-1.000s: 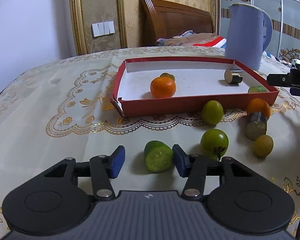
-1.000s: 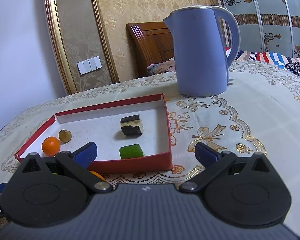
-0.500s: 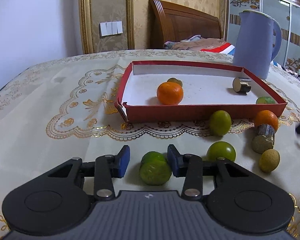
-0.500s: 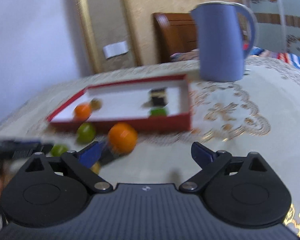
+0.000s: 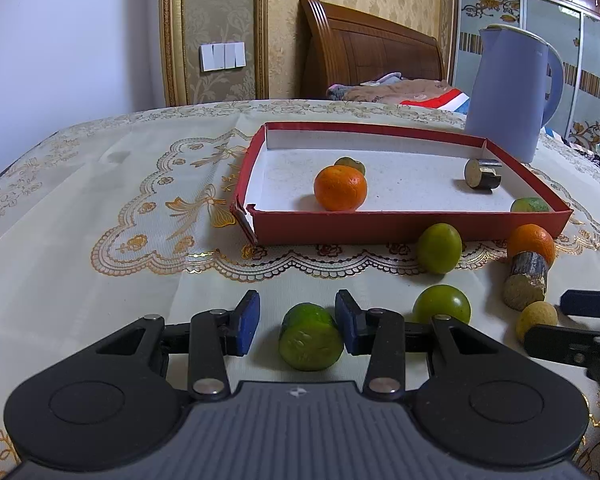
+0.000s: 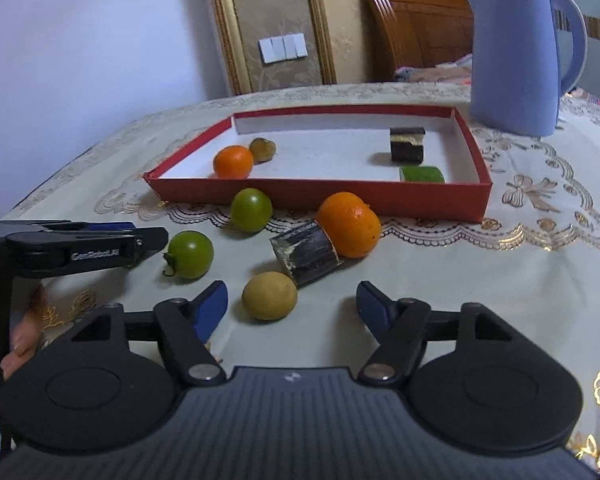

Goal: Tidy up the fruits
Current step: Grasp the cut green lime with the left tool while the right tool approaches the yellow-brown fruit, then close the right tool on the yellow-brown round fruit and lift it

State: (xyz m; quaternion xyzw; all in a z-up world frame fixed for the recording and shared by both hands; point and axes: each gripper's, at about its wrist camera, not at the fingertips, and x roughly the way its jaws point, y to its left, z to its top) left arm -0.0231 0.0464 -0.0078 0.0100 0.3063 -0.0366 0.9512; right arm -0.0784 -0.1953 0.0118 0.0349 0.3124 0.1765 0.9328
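My left gripper (image 5: pixel 296 320) has a green cucumber piece (image 5: pixel 310 336) lying between its jaws on the tablecloth. The right pad touches it, and a strip of cloth shows between it and the left pad. My right gripper (image 6: pixel 292 310) has its jaws closing around a small yellow round fruit (image 6: pixel 270 296), neither pad touching it. Just beyond lie a dark cane piece (image 6: pixel 306 250), an orange (image 6: pixel 348 224) and two green fruits (image 6: pixel 190 254) (image 6: pixel 251 209). The red tray (image 6: pixel 320 196) holds an orange (image 6: pixel 233 161), a small brown fruit, a dark piece (image 6: pixel 407 144) and a cucumber piece (image 6: pixel 422 174).
A blue kettle (image 6: pixel 516 52) stands behind the tray's right corner. The left gripper's arm (image 6: pixel 88 244) reaches in from the left edge of the right wrist view, with a person's fingers below it. Bare patterned cloth lies to the right of the fruits.
My right gripper swung left from above the tray down to the loose fruits, and its jaws narrowed around the yellow fruit. My left gripper's jaws narrowed around the cucumber piece, then held still.
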